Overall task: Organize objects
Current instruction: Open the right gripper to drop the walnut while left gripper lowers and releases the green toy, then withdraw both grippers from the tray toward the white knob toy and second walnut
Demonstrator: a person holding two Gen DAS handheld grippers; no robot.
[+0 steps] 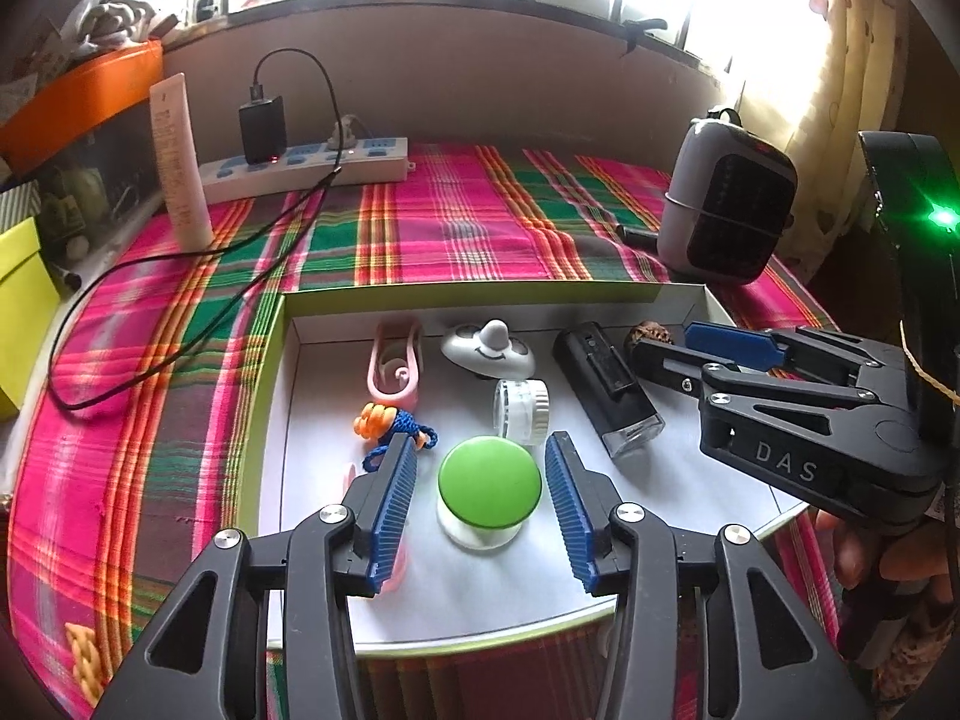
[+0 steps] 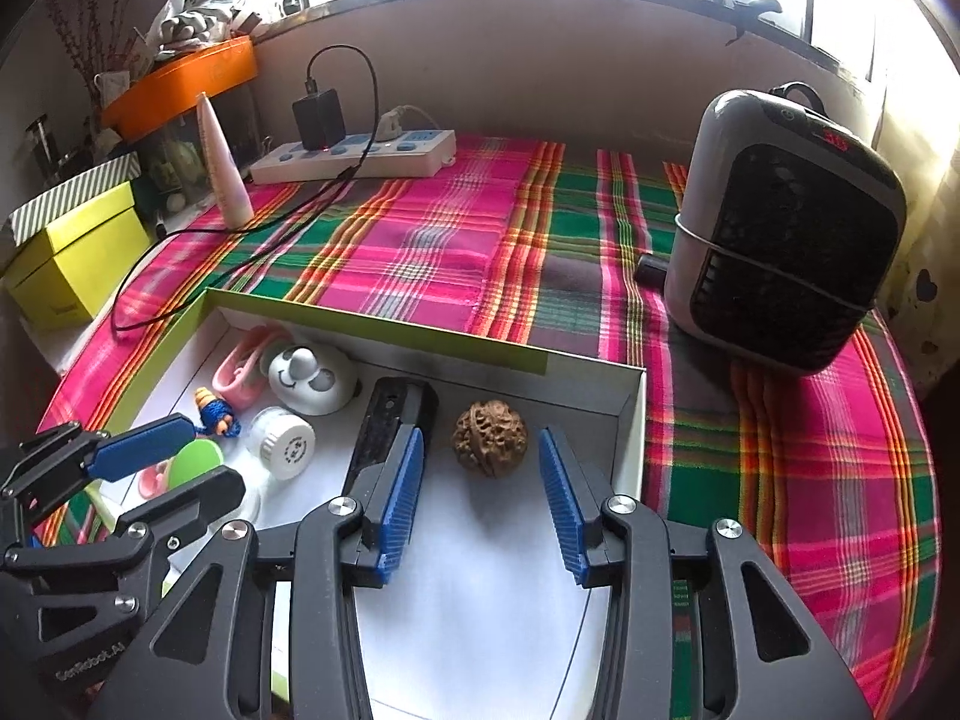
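A white box with a green rim point(image 1: 480, 291) lies on the plaid cloth. My left gripper point(image 1: 482, 444) stands open around a green-lidded white jar point(image 1: 489, 480), with a gap at each pad. In the box's right corner my right gripper point(image 2: 481, 438) stands open around a brown walnut point(image 2: 489, 435), pads clear of it. Also in the box are a pink clip point(image 1: 393, 366), a white smiling toy point(image 1: 489, 345), a clear jar with a white cap point(image 1: 521, 408), a black oblong device point(image 1: 606, 387) and a blue-orange knotted charm point(image 1: 393, 426).
A grey and black heater point(image 2: 786, 228) stands on the cloth at the right. At the back left are a power strip point(image 2: 354, 159) with a black charger, a pink tube point(image 2: 225, 168) and a trailing black cable point(image 1: 180, 252). A yellow box point(image 2: 78, 252) sits at the left.
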